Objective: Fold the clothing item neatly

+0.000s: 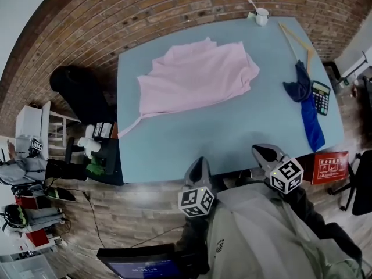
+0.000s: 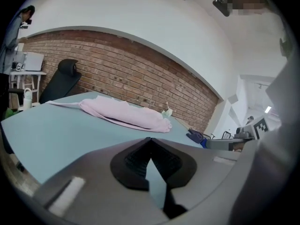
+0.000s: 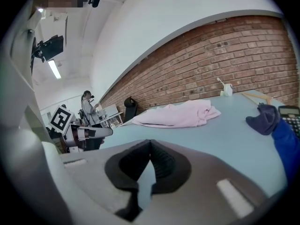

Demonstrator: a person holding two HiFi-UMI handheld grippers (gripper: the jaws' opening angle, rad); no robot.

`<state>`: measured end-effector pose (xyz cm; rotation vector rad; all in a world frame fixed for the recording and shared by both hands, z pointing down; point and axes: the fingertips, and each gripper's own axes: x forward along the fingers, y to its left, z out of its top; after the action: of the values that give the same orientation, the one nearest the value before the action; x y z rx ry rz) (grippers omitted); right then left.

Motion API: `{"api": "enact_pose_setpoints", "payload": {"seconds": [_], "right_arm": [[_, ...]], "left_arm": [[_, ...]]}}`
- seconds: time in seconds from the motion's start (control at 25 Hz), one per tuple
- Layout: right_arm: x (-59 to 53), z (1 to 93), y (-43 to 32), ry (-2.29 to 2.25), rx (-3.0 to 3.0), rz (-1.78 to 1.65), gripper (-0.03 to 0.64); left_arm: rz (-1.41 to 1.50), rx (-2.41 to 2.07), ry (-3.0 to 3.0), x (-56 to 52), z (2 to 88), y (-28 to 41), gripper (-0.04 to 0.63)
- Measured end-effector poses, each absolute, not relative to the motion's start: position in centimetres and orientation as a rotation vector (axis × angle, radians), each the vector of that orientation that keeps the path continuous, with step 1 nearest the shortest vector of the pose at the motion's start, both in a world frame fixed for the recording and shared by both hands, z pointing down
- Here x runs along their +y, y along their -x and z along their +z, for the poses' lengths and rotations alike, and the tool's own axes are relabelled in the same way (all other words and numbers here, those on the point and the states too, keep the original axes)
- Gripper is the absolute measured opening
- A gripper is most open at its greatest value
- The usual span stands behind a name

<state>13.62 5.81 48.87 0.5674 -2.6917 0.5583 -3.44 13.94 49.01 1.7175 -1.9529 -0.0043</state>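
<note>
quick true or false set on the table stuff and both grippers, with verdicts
1. The pink garment lies rumpled on the table, not neatly folded. True.
2. The left gripper is clamped on the garment. False: it is shut on nothing, near the table's front edge, well apart from the garment.
3. The right gripper is shut and empty. True.
4. The calculator lies on the pink garment. False: it lies at the table's right side beside the blue cloth.
5. A white cup stands at the table's far edge. True.
</note>
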Motion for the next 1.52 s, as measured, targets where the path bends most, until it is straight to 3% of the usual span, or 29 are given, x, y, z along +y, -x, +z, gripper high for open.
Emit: {"api": "enact_pose_setpoints", "payload": {"seconds": [0.8,1.52], "right_arm": [[5.1,49.9,0.4,-0.827,-2.613,0.606,0.002],[2.6,50.7,-0.4,-0.707,-2.590,0.609,0.002]], "left_arm": [[0.000,-1.773,-1.845,10.2,49.5,19.2,0.008],[0.000,-1.812,-1.727,9.5,50.9,17.9,0.008]]}}
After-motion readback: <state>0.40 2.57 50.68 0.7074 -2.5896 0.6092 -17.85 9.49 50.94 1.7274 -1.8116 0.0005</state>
